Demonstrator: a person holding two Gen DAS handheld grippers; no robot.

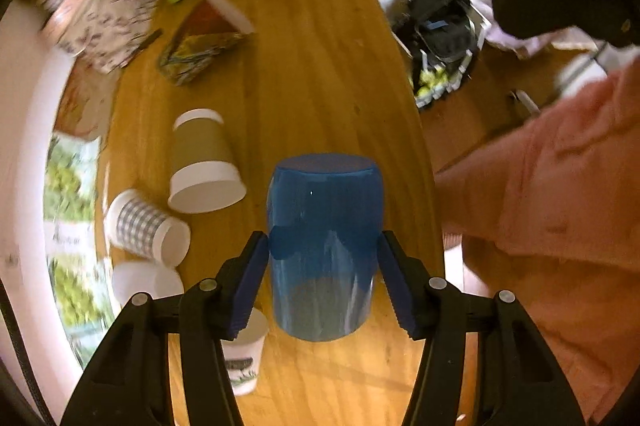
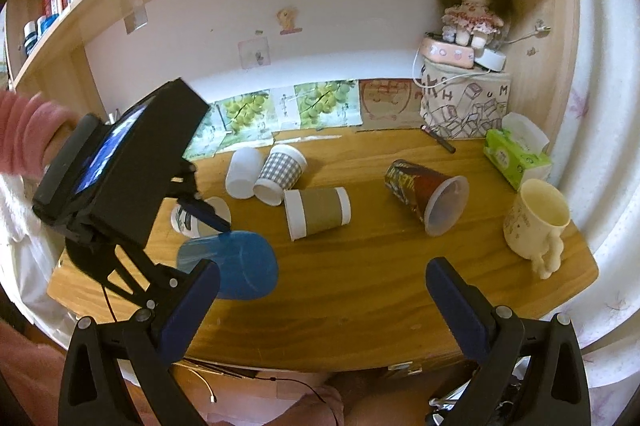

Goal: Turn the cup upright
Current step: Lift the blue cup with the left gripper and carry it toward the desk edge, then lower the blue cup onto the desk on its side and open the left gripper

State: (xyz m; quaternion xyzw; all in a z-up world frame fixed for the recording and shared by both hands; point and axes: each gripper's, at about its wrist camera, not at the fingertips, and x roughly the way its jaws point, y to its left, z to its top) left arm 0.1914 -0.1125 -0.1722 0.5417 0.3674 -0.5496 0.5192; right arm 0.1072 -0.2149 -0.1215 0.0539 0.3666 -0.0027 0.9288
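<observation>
A translucent blue plastic cup (image 1: 324,246) lies on its side on the wooden desk (image 1: 312,74). My left gripper (image 1: 323,274) has its blue pads on both sides of the cup, near its open end, shut on it. In the right wrist view the same blue cup (image 2: 236,264) lies at the desk's front left with the left gripper's fingers (image 2: 204,216) around it. My right gripper (image 2: 320,310) is wide open and empty above the desk's front edge.
Other cups lie on their sides: a brown-banded paper cup (image 2: 318,212), a checked cup (image 2: 280,172), a white cup (image 2: 242,172), a red patterned cup (image 2: 428,196). A printed cup (image 2: 192,218) stands behind the blue one. A cream mug (image 2: 536,222) and tissue box (image 2: 516,156) stand right.
</observation>
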